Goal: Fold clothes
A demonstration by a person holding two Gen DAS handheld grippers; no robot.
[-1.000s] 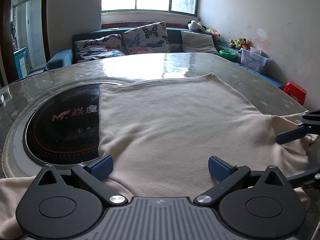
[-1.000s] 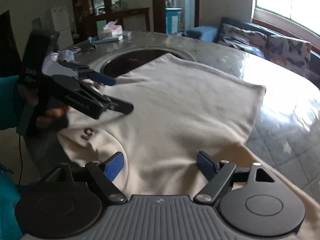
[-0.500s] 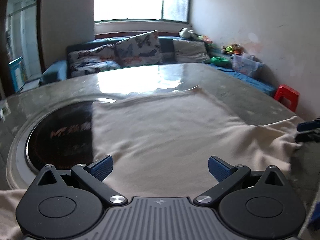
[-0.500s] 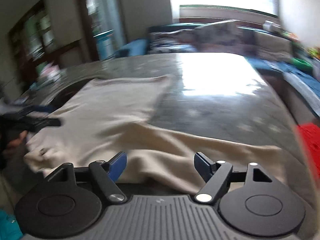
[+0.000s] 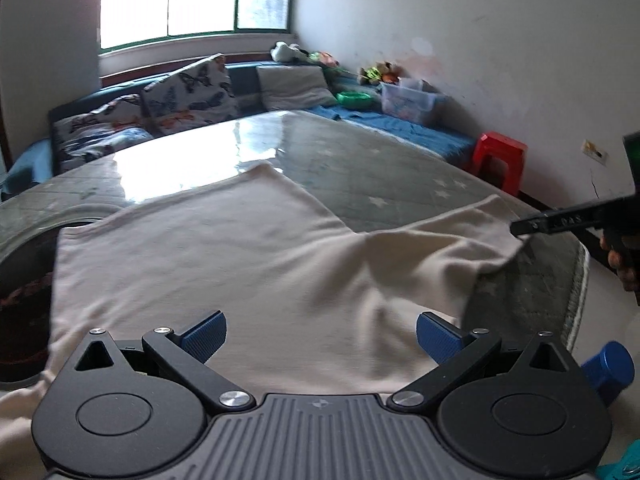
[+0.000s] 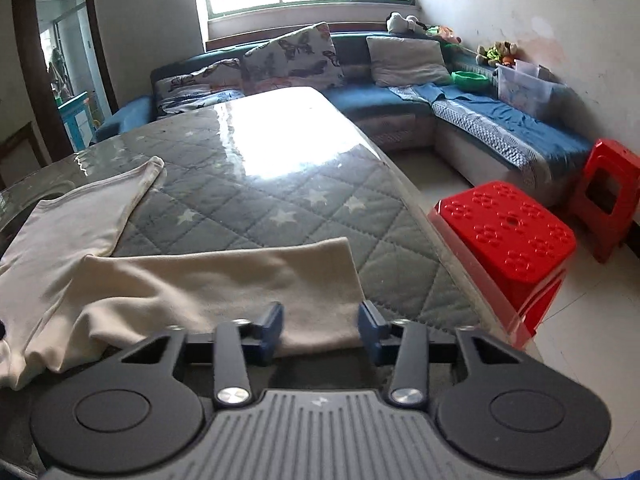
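Your cream knit garment (image 5: 224, 248) lies spread flat on the round glass-topped table with a grey quilted star-pattern cover (image 5: 400, 184), its body toward the dark round inset (image 5: 16, 280) at the table's left. One sleeve (image 6: 224, 280) stretches away from the body toward the table's right edge.

Your left gripper (image 5: 320, 330) hovers over the garment's near edge, jaws spread wide, blue pads clear of the cloth, nothing between them.

Your right gripper (image 6: 320, 326) sits at the sleeve's cuff end. Its jaws are closing, the cuff between the blue pads; the pads have not met the fabric yet. In the left wrist view its black fingers reach the sleeve tip at the table's right edge, your hand (image 5: 624, 264) behind.

Two red plastic stools (image 6: 508, 236) stand on the floor just beside the table.
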